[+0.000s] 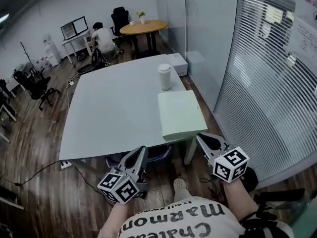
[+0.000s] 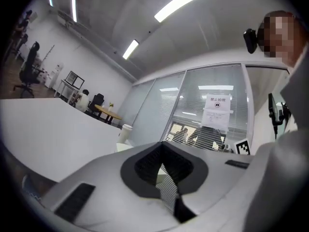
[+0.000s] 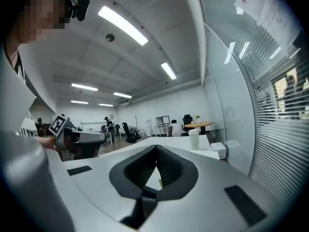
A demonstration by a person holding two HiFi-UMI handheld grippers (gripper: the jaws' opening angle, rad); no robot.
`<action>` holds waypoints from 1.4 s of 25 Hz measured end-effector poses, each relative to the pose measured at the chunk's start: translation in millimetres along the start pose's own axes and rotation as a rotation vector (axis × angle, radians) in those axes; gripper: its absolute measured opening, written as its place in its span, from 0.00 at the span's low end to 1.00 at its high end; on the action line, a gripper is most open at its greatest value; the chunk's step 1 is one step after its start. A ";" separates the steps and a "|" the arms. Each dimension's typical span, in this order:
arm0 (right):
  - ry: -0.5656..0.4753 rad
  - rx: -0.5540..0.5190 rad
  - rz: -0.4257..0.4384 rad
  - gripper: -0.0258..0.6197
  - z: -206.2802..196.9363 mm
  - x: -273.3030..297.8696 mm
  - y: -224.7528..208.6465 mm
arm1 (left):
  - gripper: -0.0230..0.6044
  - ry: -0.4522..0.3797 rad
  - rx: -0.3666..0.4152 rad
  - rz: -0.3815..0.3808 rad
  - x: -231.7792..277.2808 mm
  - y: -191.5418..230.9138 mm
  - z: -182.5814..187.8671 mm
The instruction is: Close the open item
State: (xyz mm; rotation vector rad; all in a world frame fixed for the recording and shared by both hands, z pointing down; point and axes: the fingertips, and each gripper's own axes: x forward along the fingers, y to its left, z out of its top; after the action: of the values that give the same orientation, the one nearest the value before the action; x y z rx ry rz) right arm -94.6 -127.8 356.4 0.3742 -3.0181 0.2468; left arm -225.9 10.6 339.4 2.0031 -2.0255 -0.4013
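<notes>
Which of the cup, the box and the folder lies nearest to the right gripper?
The pale green folder at the near right corner of the table, just ahead of the right gripper; the lidded cup stands beyond it, the white box farther still.

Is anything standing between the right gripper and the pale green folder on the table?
Nothing visible does. The right gripper hangs just off the near edge of the table, close to the near corner of the pale green folder. The lidded white cup stands beyond the folder, on its far side, out of the path.
</notes>
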 end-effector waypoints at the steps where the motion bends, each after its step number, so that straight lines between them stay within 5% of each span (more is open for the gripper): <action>1: 0.012 -0.012 -0.016 0.04 -4.5 -5.8 6.3 | 0.04 -0.007 -0.001 0.002 -11.5 -3.1 -0.6; 12: -0.027 -0.010 -0.057 0.04 4.7 -63.5 41.6 | 0.04 -0.049 -0.004 -0.008 -71.1 -44.5 -0.8; 25: 0.025 -0.067 -0.046 0.04 30.3 -103.5 24.1 | 0.04 -0.085 0.009 0.016 -59.1 -95.7 6.3; 35: 0.027 -0.067 -0.077 0.04 31.4 -124.9 -0.1 | 0.04 -0.098 0.098 0.022 -40.2 -110.7 20.6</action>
State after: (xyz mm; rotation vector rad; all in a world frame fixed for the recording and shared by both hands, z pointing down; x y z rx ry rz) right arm 23.9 -104.0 312.0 0.4765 -2.9687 0.1430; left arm -130.5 50.0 279.1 2.0534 -2.1637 -0.4098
